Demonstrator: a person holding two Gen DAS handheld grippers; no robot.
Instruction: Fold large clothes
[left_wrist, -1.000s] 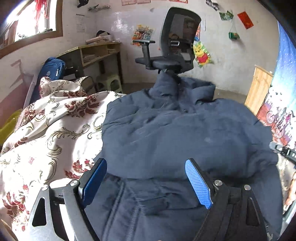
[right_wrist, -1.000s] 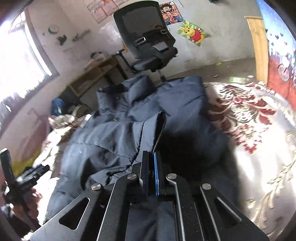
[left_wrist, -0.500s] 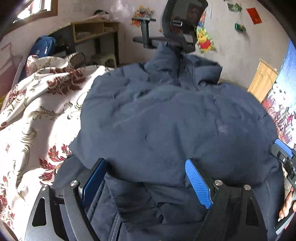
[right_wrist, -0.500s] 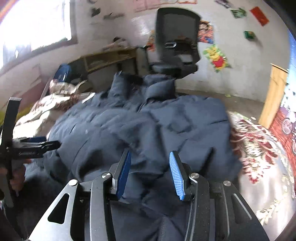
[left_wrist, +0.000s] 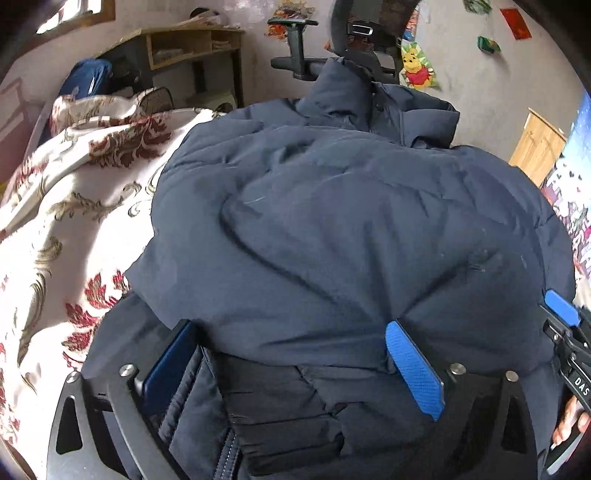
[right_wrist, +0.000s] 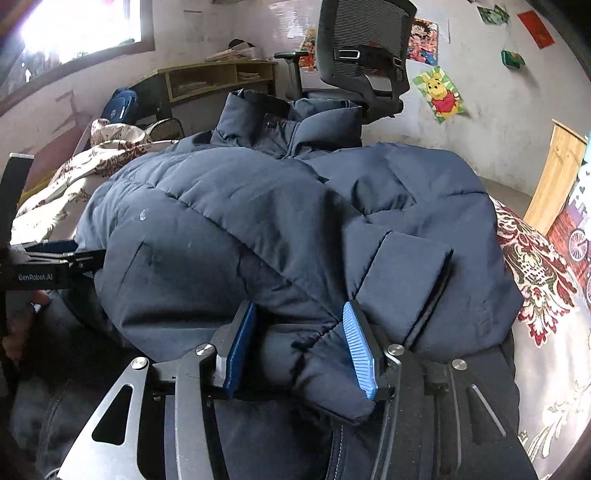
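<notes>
**Padded jacket lying folded on the bed, both grippers letting go**

The navy jacket is lying bunched on the floral bedspread (collar toward the office chair). The left gripper is spreading fully wide, clamping nothing. The right gripper is opening around a sleeve cuff, no longer squeezing it.

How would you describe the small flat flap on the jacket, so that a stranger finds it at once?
Start at the bed cover with its red flowers, on which the dark blue jacket lies. The flap sits on the jacket's side nearest that red pattern. Unlike the puffy quilted panels around it, it is a smooth, flat rectangle with a sharp edge.
</notes>
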